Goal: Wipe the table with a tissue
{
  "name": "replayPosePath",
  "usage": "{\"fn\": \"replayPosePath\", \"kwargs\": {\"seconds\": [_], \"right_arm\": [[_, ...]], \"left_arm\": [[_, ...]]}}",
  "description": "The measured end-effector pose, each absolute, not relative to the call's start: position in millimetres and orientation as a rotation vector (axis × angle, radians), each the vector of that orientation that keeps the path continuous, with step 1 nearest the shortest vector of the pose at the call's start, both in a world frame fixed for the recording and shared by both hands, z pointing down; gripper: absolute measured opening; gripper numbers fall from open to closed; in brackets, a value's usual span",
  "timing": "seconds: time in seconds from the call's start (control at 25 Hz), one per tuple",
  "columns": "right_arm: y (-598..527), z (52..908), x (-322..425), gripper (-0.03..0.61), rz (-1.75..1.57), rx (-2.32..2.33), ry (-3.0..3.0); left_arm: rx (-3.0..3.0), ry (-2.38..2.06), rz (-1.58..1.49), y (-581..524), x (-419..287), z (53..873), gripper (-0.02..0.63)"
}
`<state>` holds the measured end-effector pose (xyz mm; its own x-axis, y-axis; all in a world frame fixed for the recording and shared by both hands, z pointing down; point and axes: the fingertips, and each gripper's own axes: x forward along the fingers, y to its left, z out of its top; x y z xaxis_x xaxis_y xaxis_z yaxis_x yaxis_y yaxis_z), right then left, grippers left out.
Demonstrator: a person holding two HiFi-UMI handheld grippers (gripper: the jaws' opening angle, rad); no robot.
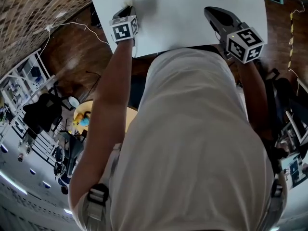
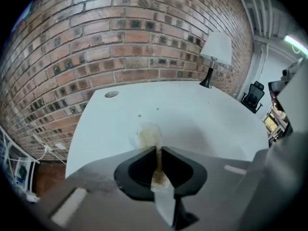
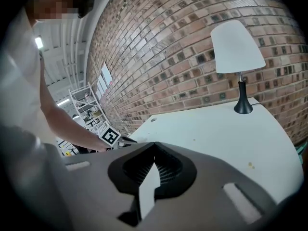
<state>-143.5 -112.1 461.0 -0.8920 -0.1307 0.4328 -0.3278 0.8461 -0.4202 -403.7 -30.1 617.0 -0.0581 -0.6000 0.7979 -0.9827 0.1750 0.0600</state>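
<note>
The left hand-held gripper (image 2: 158, 150) pinches the stained tissue (image 2: 150, 136), its wad pressed on the table (image 2: 211, 114) just past the tips. Two brown specks (image 2: 139, 115) lie farther off. The right hand-held gripper (image 3: 154, 144) is pressed together and empty, well to the right.

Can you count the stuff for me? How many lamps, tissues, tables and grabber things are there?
Lamp: 1
Tissue, stained brown and pinched in the left gripper: 1
Table, white: 1
Grippers, the left gripper and the right gripper: 2
Total: 5
</note>
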Motion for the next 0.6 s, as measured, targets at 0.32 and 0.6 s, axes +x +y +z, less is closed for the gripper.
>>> {"fn": "replayPosePath", "kwargs": {"seconds": [0.32, 0.6], "right_arm": [[-104.0, 465.1, -152.0, 0.008, 0.698, 0.308, -2.627], [-106.7, 462.3, -161.6, 0.009, 0.701, 0.299, -2.642]], "left_arm": [[1.659, -1.554, 0.567, -28.8, -354.2, 615.0, 0.041], [1.638, -1.485, 0.274, -24.8, -356.9, 593.8, 0.041]]}}
